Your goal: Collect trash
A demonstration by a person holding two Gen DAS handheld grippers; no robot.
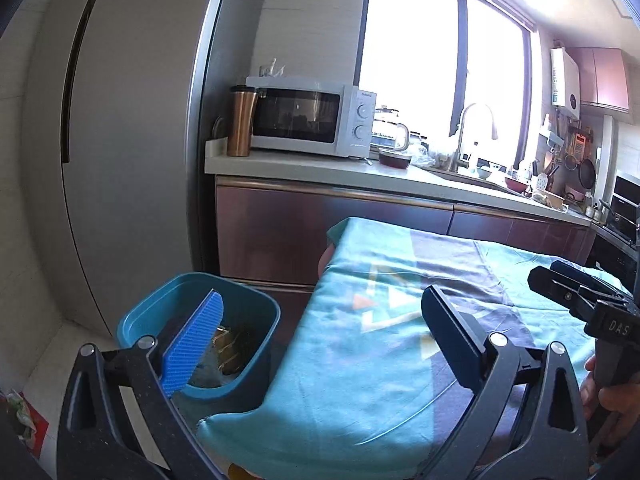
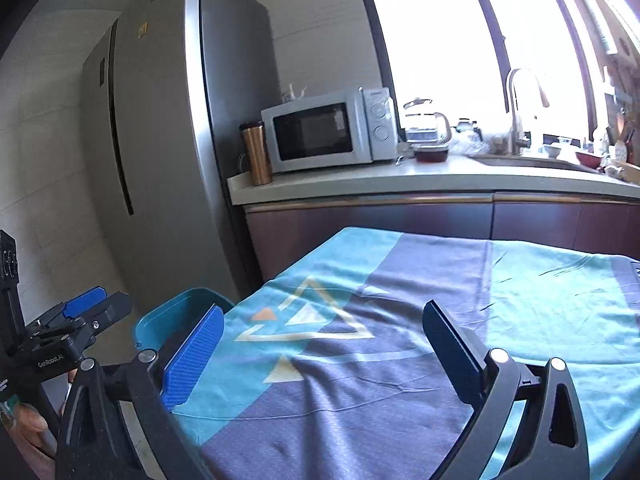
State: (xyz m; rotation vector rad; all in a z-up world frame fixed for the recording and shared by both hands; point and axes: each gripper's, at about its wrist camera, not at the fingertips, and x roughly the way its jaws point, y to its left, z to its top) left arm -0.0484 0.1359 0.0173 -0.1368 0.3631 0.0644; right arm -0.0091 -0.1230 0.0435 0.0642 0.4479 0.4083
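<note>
Teal cloth covers a bench bare of litter; the trash lies in the blue bin beside it. Left tongs and right tongs gape empty; a low left swing could tip the bin.

Blue trash bin on floor, just beside corner of cloth-covered table.

Plastic, rounded-rectangular, upright, open at top, without lid. Inside, crumpled trash, yellowish and dark pieces, lying low in bin, partly hidden behind blue gripper pad. From right wrist view, only upper rim of bin seen, rest hidden behind table edge; contents not visible there.
</note>
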